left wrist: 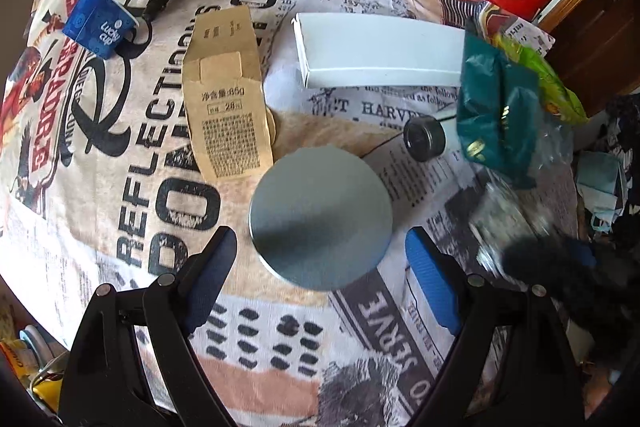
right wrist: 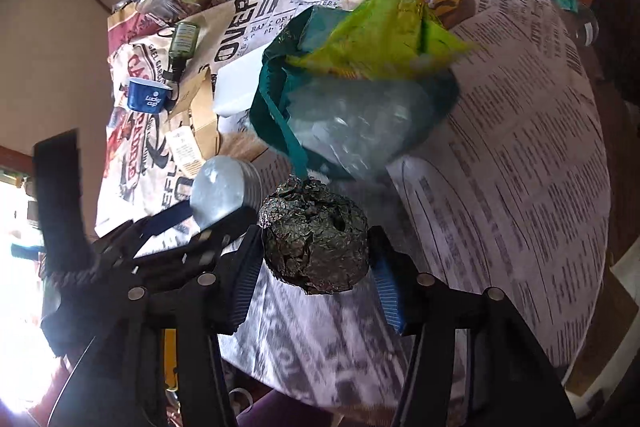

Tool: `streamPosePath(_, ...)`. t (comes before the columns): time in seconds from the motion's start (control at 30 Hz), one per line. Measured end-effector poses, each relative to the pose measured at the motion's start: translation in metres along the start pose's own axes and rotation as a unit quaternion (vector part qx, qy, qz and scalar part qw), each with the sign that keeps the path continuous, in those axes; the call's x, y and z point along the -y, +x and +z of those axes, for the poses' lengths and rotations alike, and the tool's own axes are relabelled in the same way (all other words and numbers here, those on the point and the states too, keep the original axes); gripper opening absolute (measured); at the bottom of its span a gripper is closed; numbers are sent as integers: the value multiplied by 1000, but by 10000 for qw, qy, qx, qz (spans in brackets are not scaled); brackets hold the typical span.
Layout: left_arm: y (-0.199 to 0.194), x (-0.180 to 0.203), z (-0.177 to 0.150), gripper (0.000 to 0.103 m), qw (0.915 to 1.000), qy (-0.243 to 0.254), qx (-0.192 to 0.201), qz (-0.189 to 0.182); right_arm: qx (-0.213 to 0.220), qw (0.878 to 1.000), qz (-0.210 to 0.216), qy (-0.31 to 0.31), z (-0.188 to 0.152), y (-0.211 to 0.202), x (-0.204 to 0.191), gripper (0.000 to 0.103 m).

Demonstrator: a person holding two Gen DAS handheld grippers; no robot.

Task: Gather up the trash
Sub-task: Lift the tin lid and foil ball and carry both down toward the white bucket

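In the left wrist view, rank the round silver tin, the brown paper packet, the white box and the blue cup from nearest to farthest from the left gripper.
From the left gripper:
1. Round silver tin, right between the open fingers.
2. Brown paper packet, just past the tin, up and left.
3. White box, farther back, right of centre.
4. Blue cup, on its side, far left.
The box and cup are close to call.
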State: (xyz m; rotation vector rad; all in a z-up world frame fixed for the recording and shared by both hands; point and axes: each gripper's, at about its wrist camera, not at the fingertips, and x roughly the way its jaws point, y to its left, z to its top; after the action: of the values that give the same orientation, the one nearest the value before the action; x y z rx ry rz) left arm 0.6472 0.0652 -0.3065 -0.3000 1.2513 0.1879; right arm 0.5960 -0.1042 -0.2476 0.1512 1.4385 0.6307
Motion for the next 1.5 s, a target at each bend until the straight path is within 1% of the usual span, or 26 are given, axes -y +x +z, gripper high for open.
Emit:
streamPosePath(0.03,4,0,6,86,10000,16,42,15,20,10000,-8,14,-2,-2,-1,49)
streamPosePath(0.07,5,-1,9,80,9999,49,98,41,58,10000,-35,18,-4,-4,-2,49)
streamPosePath(0.13,6,0,11,71,9999,108,83,-13,132,9999,-98,18,-8,-9,-4,49)
streamPosePath(0.23,2,-1,8,71,9998,134,75,-126,264,9995,-181,41,-12,-16,-9,49)
streamPosePath(0.33,-8,-4,0,71,9994,263,129,-202,424,9986,-301,74,-17,-23,-16,49)
streamPosePath(0.43,-27,-8,-8,71,9981,456,302,-287,587,9975,-385,108,-23,-31,-25,49)
streamPosePath(0.63,-85,-31,-24,71,9926,688,796,-609,1054,9922,-620,223,-42,-53,-50,49)
streamPosePath(0.7,-109,-42,-33,71,9898,742,982,-716,1294,9885,-734,267,-51,-64,-62,49)
streamPosePath(0.83,-150,-62,-44,71,9831,896,1339,-867,1686,9816,-787,418,-71,-83,-81,49)
streamPosePath(1.03,-205,-89,-69,71,9681,1248,1865,-1113,2332,9662,-1004,452,-103,-105,-122,49)
streamPosePath(1.13,-228,-100,-84,71,9610,1408,2061,-1192,2575,9603,-970,458,-118,-115,-138,49)
streamPosePath(1.27,-250,-110,-102,70,9550,1393,2249,-1339,2706,9569,-978,399,-136,-124,-157,49)
streamPosePath(1.33,-259,-114,-110,70,9514,1382,2326,-1469,2746,9558,-992,347,-146,-129,-164,49)
streamPosePath(1.5,-281,-116,-133,70,9457,1316,2483,-1635,2815,9541,-1005,189,-167,-141,-172,49)
